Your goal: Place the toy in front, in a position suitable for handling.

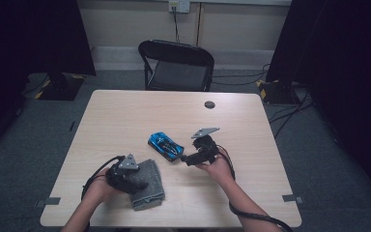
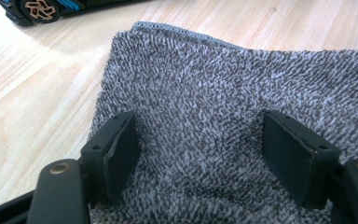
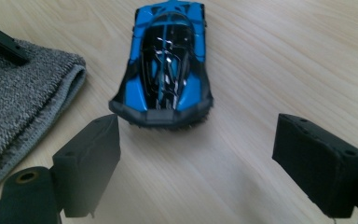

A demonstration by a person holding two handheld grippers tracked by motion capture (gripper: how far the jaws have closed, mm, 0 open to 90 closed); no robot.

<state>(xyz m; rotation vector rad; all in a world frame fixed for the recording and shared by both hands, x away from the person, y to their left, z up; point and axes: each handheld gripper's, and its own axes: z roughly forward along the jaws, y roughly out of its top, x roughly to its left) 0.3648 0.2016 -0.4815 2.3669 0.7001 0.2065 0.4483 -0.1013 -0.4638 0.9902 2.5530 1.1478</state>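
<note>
A blue and black toy car (image 1: 164,145) stands near the middle of the wooden table (image 1: 125,111). In the right gripper view the car (image 3: 168,65) points away, its rear just beyond my right gripper (image 3: 205,149), whose jaws stand wide apart with nothing between them. From above, that right gripper (image 1: 186,158) lies just right of the car. A folded grey towel (image 1: 149,186) lies at the front left. My left gripper (image 1: 140,183) rests over it, and its open jaws (image 2: 209,154) straddle the towel (image 2: 205,79) without pinching it. The car's wheel (image 2: 42,9) shows at the top left.
A black folding chair (image 1: 176,65) stands behind the table's far edge. A small dark round cap (image 1: 209,104) sits in the tabletop at the far right. Cables run over the grey floor on the right, and dark curtains hang at both sides.
</note>
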